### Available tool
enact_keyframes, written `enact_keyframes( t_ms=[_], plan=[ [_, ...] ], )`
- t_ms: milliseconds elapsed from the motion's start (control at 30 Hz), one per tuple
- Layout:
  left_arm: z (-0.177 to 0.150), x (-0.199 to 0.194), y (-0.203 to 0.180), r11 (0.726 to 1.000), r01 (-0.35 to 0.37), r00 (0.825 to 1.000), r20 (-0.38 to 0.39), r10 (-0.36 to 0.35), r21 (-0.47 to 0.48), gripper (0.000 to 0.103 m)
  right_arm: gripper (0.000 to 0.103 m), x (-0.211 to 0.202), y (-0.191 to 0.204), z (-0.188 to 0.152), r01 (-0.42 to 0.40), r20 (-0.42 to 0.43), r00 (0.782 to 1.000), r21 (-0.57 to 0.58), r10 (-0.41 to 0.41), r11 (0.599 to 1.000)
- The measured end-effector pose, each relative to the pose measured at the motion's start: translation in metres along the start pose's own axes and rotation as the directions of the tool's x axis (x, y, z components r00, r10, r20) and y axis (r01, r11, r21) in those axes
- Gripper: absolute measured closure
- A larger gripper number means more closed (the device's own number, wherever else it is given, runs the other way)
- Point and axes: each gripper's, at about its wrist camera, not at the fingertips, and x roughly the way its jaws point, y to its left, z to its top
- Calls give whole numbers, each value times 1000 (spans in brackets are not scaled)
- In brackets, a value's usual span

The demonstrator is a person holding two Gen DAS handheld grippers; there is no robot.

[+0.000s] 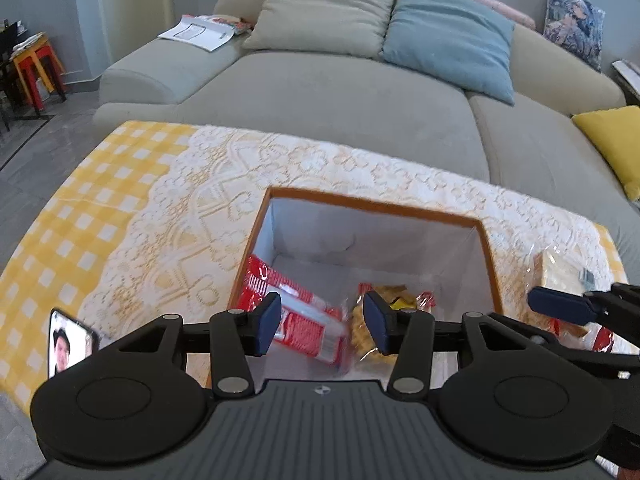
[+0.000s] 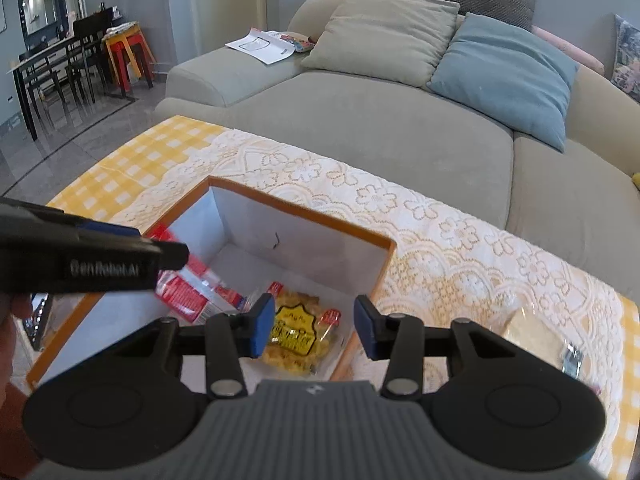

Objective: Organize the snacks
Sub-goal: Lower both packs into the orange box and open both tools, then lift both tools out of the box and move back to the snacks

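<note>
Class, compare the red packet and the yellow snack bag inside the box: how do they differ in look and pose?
The red packet is long, with red and white print; the yellow snack bag is squarer, clear, showing yellow pieces behind a yellow label. The red packet leans against the left wall of the box; the yellow snack bag lies flat on its floor. Both are sealed and inside the box.

The only lettering that is reading clearly is "GenRobot.AI", showing in pale letters along the black side of the left gripper [image 2: 132, 248] in the right wrist view. Print is showing on the red packet [image 1: 298, 318] and the yellow label [image 2: 290, 330] of the snack bag, but it is staying too blurred to read.
</note>
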Motion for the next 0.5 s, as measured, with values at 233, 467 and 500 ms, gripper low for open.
enact_keyframes(
  t_ms=[233, 467, 500],
  plan=[
    [-16, 19, -5, 999, -32, 995, -92, 35, 37, 80, 60, -9, -2, -27, -32, -4, 999, 71, 32, 997],
    [-13, 71, -4, 991, -108, 970, -212, 123, 82, 88, 60, -22, -17, -48, -46, 10, 999, 145, 45, 988],
    [-11, 77, -5, 989, -116, 966, -223, 134, 91, 88, 60, -23, -20, -50, -43, 11, 999, 154, 42, 987]
  ],
)
